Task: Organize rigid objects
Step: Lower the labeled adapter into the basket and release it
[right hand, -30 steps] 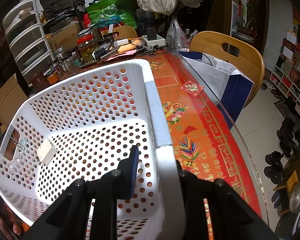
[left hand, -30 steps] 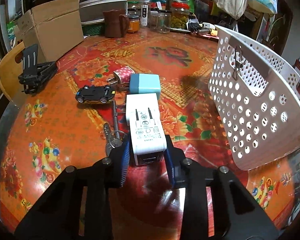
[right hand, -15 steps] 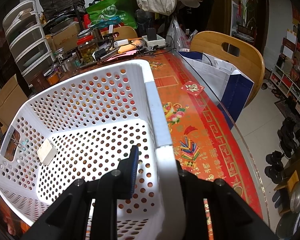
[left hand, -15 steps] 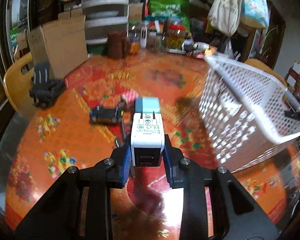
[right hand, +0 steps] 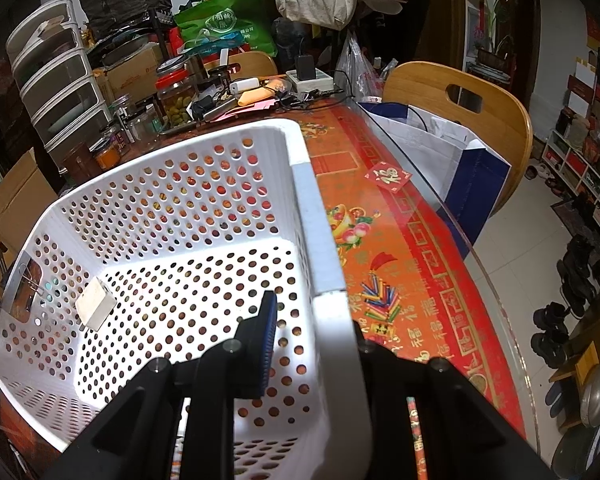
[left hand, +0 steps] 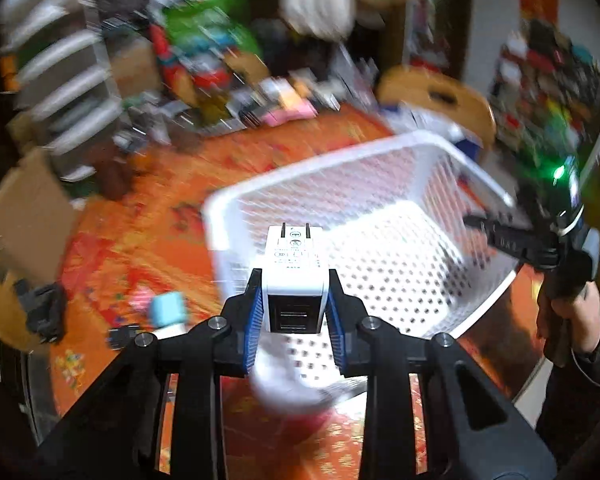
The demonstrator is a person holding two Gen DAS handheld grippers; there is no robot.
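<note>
Two grippers are ours. The left gripper [left hand: 295,307] clamps a smooth white boxy charger [left hand: 294,276], two prongs forward, held above the near rim of the perforated white plastic basket [left hand: 396,148]. The right gripper [right hand: 312,344] pinches that basket's side wall. One small white cube [right hand: 95,303] lies inside. A red sticker [right hand: 389,176] reads 福.

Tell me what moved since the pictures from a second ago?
The left gripper lifted the white charger off the table and swung it toward the white basket, jaws clamped throughout. The right gripper stayed clamped on the basket rim; the small white block inside stayed put.
</note>
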